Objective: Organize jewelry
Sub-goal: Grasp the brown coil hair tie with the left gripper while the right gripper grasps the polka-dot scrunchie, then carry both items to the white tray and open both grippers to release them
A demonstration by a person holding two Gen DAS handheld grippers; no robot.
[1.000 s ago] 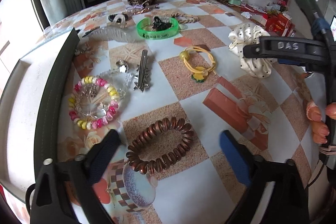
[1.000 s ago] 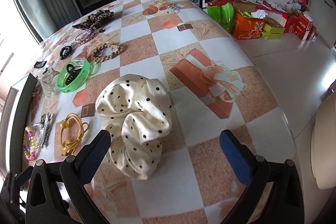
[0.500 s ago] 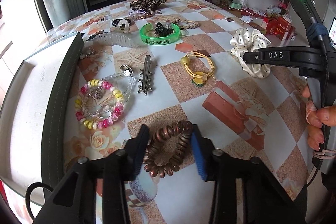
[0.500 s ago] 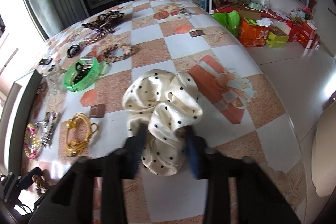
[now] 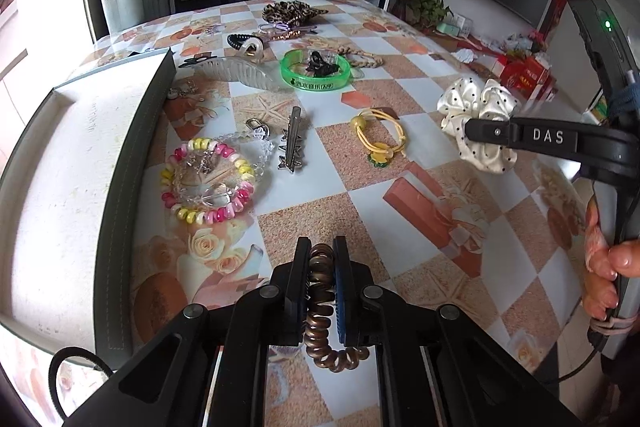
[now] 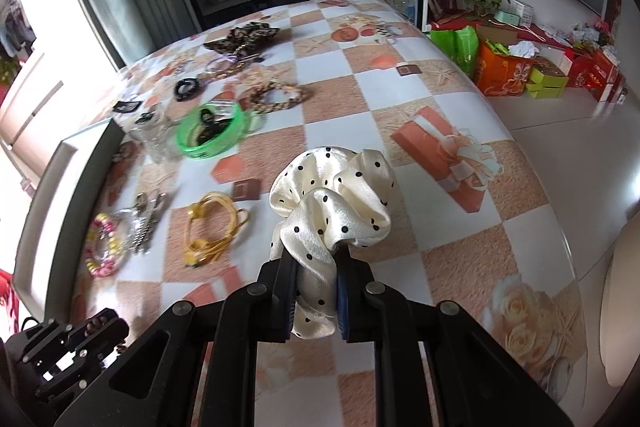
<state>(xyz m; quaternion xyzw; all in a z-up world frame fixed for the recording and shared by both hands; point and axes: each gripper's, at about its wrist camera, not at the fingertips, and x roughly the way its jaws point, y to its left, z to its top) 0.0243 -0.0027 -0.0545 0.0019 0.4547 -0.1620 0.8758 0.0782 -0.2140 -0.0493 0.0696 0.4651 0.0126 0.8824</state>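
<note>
Fingers of both grippers have just been closing, left gripper (image 5: 322, 263) now pinching coil tie (image 5: 320, 307), right gripper (image 6: 316, 267) pinching scrunchie (image 6: 332, 203), both above table (image 5: 400, 259); springy coil or slick satin could slip out mid-carry toward tray (image 5: 60, 187).

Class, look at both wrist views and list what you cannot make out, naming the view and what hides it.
- Brown spiral hair tie, left wrist view: its middle is hidden between the left tongs, which have just closed on it.
- Polka-dot scrunchie, right wrist view: its lower part sits behind the right tongs.
- Tray, left wrist view: cut off by the frame edge.
- Beaded bracelet, right wrist view: blurred.
</note>
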